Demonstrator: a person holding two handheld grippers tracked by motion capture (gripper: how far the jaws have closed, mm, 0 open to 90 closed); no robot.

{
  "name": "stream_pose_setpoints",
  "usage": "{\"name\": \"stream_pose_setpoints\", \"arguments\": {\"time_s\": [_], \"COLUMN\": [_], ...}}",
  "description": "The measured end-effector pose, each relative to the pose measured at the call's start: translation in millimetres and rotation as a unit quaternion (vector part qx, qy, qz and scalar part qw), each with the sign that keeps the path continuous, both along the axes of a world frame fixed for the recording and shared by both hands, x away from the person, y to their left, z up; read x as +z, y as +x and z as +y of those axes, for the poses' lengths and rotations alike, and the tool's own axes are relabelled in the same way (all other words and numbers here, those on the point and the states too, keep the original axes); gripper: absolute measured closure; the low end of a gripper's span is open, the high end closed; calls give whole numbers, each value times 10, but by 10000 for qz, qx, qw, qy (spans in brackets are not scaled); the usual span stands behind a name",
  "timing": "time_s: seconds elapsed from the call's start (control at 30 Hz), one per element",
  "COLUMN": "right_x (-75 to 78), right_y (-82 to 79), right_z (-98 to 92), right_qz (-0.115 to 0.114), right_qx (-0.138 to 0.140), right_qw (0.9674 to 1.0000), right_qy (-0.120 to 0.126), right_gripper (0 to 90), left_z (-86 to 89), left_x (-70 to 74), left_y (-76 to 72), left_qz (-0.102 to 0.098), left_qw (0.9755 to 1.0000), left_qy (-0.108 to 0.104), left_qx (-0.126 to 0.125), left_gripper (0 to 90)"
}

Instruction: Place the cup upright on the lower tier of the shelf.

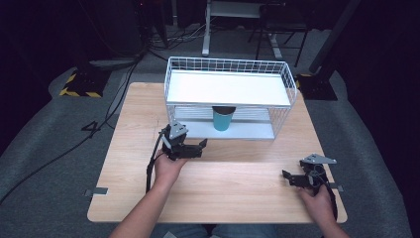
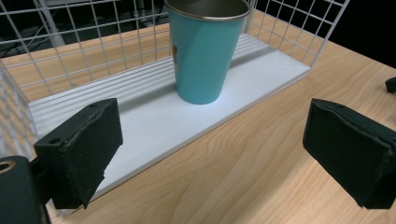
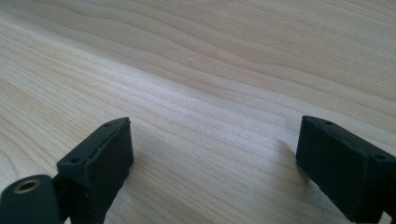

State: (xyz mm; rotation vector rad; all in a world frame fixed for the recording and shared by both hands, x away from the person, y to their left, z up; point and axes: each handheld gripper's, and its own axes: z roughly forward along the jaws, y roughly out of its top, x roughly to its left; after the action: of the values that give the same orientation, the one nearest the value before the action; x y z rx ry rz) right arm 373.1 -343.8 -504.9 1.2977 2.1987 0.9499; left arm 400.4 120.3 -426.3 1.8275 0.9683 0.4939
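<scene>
Left claw [image 1: 202, 145] spread, empty, near teal cup [image 1: 223, 119] on rack's [image 1: 285, 82] lower shelf. Right claw [image 1: 289, 177] spread over bare table [image 1: 237, 188].

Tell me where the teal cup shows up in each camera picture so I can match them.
High view: the teal cup stands mid-picture on the wire rack's lower shelf, under the upper shelf.
Left gripper view: the cup is top centre, upright on the same white shelf, beyond the open tongs.
Right gripper view: bare wooden table; no cup.
Shared landmark: the light wood tabletop.
</scene>
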Motion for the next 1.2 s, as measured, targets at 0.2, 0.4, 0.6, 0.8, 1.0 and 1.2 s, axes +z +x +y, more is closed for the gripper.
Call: {"name": "stream_pose_setpoints", "arguments": {"time_s": [0.2, 0.4, 0.6, 0.8, 1.0, 1.2], "right_x": [0, 0, 1, 1, 1, 1], "right_y": [0, 2, 6, 6, 6, 5], "right_z": [0, 3, 8, 8, 8, 8], "right_qz": [1, 9, 13, 13, 13, 13], "right_qx": [0, -1, 12, 12, 11, 11], "right_qw": [10000, 10000, 10000, 10000, 10000, 10000], "right_qy": [0, 5, 4, 3, 3, 3], "right_gripper": [114, 114, 114, 114, 114, 114], "left_z": [108, 248, 443, 663, 805, 927], "left_x": [14, -16, -73, -161, -253, -401], "left_y": [-144, -298, -459, -582, -662, -712], "left_qz": [-24, 38, 46, 140, 244, 439], "left_qw": [9999, 9999, 9999, 9999, 9997, 9989], "left_qy": [40, 16, 51, 5, 46, 178], "left_qx": [-91, -167, -134, -74, -32, 16], "left_gripper": [54, 54, 54, 55, 56, 57]}}
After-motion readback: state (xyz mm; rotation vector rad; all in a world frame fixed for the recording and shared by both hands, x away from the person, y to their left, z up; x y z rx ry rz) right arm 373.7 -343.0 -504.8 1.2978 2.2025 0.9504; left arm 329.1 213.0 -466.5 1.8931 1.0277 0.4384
